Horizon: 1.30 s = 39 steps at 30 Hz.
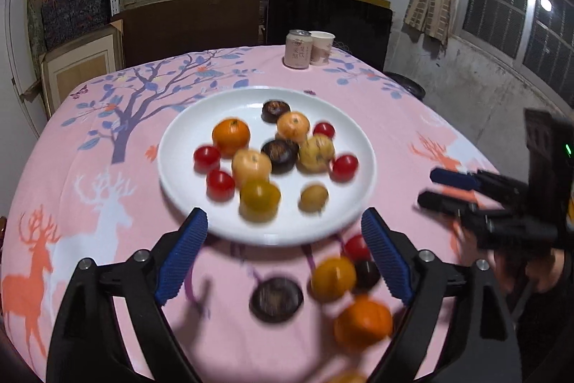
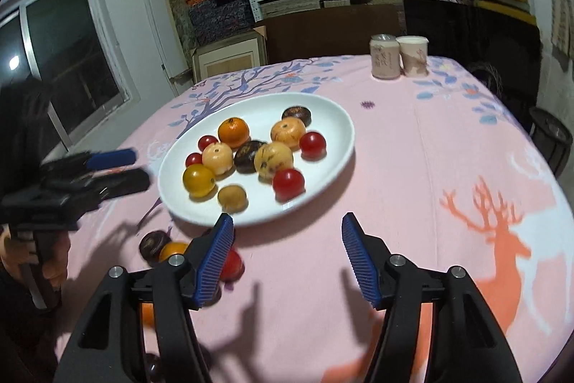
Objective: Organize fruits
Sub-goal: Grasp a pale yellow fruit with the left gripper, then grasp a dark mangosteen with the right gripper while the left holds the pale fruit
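A white plate (image 1: pixel 186 139) (image 2: pixel 323 117) sits mid-table and holds several fruits: oranges, red tomatoes, dark round fruits and yellow ones. Loose fruits lie on the pink cloth in front of it: a dark fruit (image 1: pixel 276 298), a yellow-orange one (image 1: pixel 333 279), an orange (image 1: pixel 362 320) and a red tomato (image 1: pixel 357 246) (image 2: pixel 231 264). My left gripper (image 1: pixel 283 221) (image 2: pixel 140 168) stands open at the plate's near rim, with the loose fruits below and between its fingers, none gripped. My right gripper (image 2: pixel 287 225) (image 1: pixel 430 188) is open over bare cloth to the right of the loose fruits.
A pink drink can (image 1: pixel 297 49) (image 2: pixel 384 56) and a paper cup (image 1: pixel 321 47) (image 2: pixel 413 55) stand at the table's far edge. Shelves of boxes fill the back wall. A dark bin (image 2: pixel 550 139) sits on the floor beside the table.
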### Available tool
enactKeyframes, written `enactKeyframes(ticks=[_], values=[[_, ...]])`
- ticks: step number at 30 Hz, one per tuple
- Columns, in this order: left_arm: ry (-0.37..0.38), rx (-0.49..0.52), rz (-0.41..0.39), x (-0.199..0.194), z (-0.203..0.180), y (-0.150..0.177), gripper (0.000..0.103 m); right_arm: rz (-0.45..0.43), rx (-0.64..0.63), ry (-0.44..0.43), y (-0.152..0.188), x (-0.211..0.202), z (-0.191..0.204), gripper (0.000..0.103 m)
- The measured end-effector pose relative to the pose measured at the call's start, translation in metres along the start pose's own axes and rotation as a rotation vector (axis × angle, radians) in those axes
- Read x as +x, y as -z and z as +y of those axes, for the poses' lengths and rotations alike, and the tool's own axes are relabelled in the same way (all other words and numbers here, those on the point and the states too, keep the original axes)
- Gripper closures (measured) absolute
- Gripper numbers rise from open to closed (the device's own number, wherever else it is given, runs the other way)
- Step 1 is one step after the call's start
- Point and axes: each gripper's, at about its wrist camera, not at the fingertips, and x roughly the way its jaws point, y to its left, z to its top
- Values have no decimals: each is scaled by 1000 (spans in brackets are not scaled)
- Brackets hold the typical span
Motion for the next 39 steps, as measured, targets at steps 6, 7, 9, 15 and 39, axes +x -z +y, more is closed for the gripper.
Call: enactKeyframes(ticks=[6, 7, 9, 15, 39], values=[[26, 45, 71, -35, -11, 68, 18, 30, 62, 24, 31, -16, 0, 38], [23, 51, 82, -36, -13, 76, 18, 26, 66, 21, 34, -19, 1, 38], [11, 65, 99, -37, -18, 90, 18, 23, 60, 29, 39, -24, 4, 38], [-8, 110, 145, -24, -40, 105, 18, 42, -13, 85, 56, -31, 23, 38], [49, 73, 86, -26, -37, 116, 63, 219, -263, 34, 77, -3, 85, 48]])
